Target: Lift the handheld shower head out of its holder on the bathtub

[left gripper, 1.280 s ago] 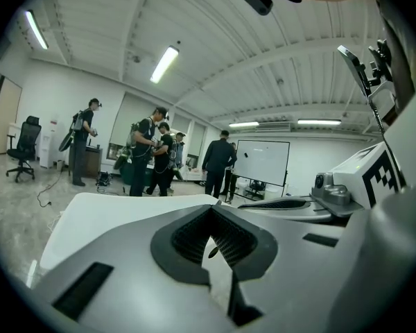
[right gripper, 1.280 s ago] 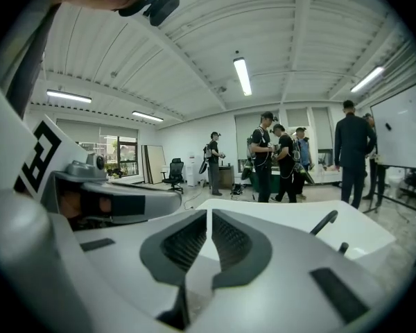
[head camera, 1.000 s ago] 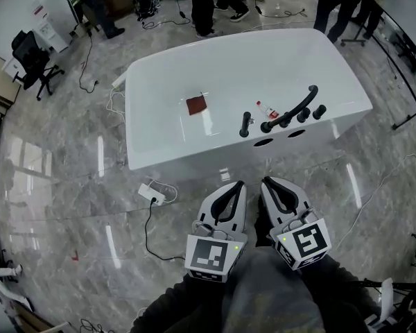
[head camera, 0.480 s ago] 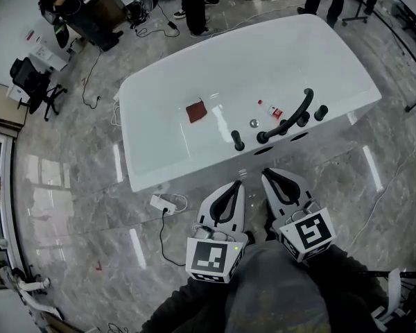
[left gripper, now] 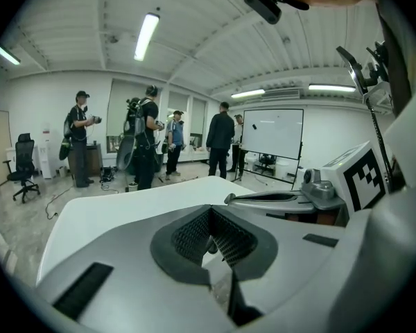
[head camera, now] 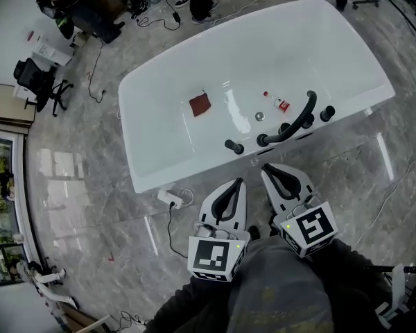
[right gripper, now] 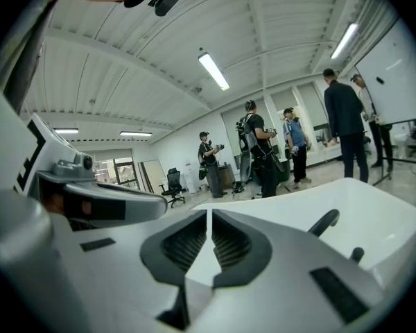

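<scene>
1. Head view: the glossy white bathtub [head camera: 166, 103] sits nearer both claws than a second ago. The curved black shower head [head camera: 295, 120] rests in its holder on the near rim, untouched by the left claw [head camera: 236, 186] and the right claw [head camera: 269, 173].
2. Left gripper view: the ribbed dark pads meet on nothing, and the claw's grey body hides the shower head.
3. Right gripper view: the pads are pressed together, empty. The claw's body cuts off the shower head's [right gripper: 324, 222] lower end.

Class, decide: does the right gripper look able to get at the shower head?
Probably yes: nothing stands between the right gripper and shower head, though its shut jaws must open first.
</scene>
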A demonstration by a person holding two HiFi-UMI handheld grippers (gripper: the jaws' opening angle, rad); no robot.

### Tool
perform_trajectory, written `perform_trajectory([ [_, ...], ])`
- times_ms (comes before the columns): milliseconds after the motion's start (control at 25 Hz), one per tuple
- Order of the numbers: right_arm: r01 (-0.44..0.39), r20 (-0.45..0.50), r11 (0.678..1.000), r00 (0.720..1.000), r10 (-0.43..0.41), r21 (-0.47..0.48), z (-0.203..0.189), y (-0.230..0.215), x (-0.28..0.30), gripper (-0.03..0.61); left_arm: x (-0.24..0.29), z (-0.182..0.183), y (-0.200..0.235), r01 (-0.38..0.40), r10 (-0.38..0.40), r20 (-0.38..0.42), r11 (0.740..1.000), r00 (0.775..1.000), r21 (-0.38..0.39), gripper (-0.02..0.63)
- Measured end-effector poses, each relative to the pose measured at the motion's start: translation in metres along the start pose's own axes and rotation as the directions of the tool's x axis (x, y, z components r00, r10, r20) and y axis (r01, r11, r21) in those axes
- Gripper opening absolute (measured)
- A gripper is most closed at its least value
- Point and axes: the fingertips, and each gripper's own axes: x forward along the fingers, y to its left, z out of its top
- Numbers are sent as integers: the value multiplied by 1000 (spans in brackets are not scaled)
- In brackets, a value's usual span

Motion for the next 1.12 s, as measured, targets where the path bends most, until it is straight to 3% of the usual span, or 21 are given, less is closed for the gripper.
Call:
perform_trajectory([
  [360, -24, 30, 999, 999, 23, 22, 12, -38, 22, 8, 18, 5, 7, -75, 75, -21, 997, 997, 5, 3],
  [680, -64, -1, 998, 998, 64, 3, 9, -31, 52, 8, 13, -3, 41, -147, 146, -21, 988, 989, -45, 3],
  [1120, 5, -38, 999, 999, -6, -40, 26, -21, 90, 8, 19, 14, 94, -98, 100, 21, 992, 995, -85, 3],
])
